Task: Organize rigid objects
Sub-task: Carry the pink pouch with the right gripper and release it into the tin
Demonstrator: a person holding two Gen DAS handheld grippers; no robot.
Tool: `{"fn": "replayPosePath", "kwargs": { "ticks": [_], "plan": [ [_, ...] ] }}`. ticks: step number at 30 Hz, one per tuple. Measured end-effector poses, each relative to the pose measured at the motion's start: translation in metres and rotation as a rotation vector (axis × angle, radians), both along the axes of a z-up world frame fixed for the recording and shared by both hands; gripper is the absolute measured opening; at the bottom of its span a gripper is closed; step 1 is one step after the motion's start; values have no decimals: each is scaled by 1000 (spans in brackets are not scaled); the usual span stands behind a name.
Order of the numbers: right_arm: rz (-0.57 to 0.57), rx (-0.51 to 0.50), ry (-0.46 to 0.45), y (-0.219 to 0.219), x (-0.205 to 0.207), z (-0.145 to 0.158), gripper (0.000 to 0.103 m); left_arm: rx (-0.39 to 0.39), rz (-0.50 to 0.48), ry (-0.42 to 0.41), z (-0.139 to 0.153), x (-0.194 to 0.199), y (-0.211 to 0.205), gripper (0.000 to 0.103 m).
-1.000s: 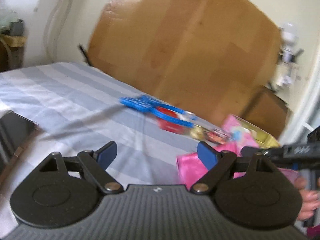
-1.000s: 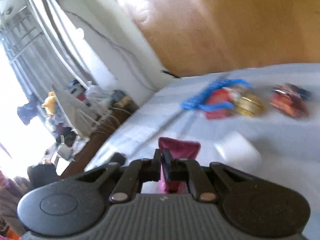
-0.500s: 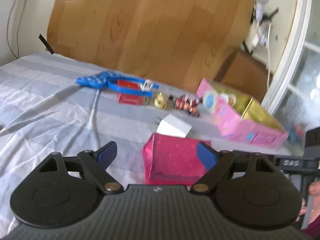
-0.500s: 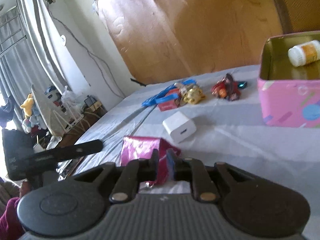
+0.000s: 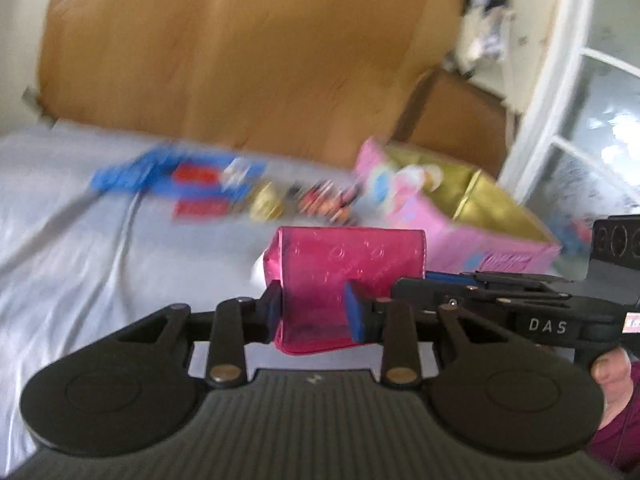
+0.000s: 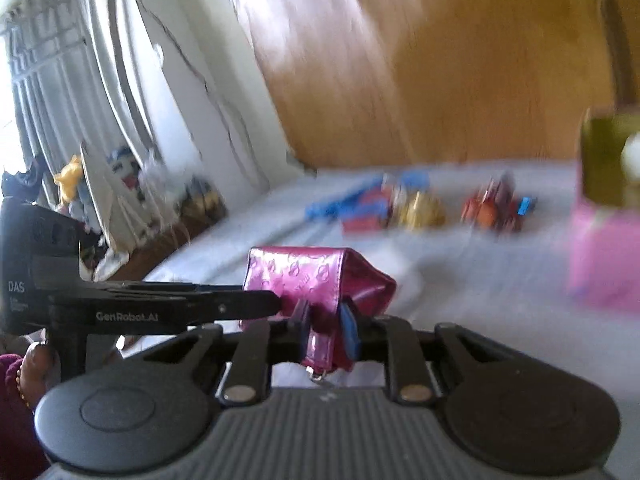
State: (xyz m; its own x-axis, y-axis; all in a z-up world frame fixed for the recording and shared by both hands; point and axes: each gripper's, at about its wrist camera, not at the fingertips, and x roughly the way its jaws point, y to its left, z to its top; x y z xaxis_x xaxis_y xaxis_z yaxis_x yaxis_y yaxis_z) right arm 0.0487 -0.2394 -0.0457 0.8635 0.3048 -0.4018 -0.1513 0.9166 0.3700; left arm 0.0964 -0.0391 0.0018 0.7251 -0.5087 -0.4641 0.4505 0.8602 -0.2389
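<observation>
Gripping pink pouch (image 5: pixel 348 264), long axis sideways

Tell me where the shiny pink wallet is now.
The shiny pink wallet is held above the bed between the left gripper and right gripper, left of the pink box.

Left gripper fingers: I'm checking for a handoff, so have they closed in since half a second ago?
Yes. The left gripper has narrowed from wide open onto the pink purse, in front of the pink box; the right gripper holds it too.

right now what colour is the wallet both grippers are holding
Glossy magenta pink wallet with an embossed pattern, clearest in the left wrist view.
</observation>
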Motion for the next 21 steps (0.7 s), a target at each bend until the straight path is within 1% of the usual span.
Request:
{"fn": "replayPosePath", "kwargs": {
  "ticks": [2, 5, 7, 10, 12, 15, 16, 18, 20, 21],
  "plan": [
    [-48, -31, -54, -15, -11, 17, 17, 8, -32, -46, 14, 7, -25, 35],
    [-145, -78, -103, -44, -25, 33, 17, 15, -87, -82, 26, 24, -70, 35],
    [-222, -81, -110, -70, -34, 36, 17, 7, -130, -83, 30, 39, -105, 35],
    [-337, -90, -119, -106, -49, 38, 17, -13, -208, -62, 31, 57, -160, 35],
    [-405, -78, -121, -134, -59, 35, 17, 0, -239, -70, 29, 65, -191, 35],
    [-473, -52, -98, -171, -66, 23, 17, 32, -249, -50, 21, 75, -228, 36],
    [-495, -49, -84, -181, -66, 18, 17, 56, -243, -46, 16, 78, -240, 36],
    [-549, -57, -60, -196, -64, 8, 15, 99, -236, -62, 11, 79, -254, 42],
    [-662, -104, -35, -203, -59, -1, 19, 135, -218, -80, 9, 75, -259, 44],
    [-726, -127, -26, -206, -58, -4, 28, 136, -212, -79, 11, 74, -257, 45]
  ]
}}
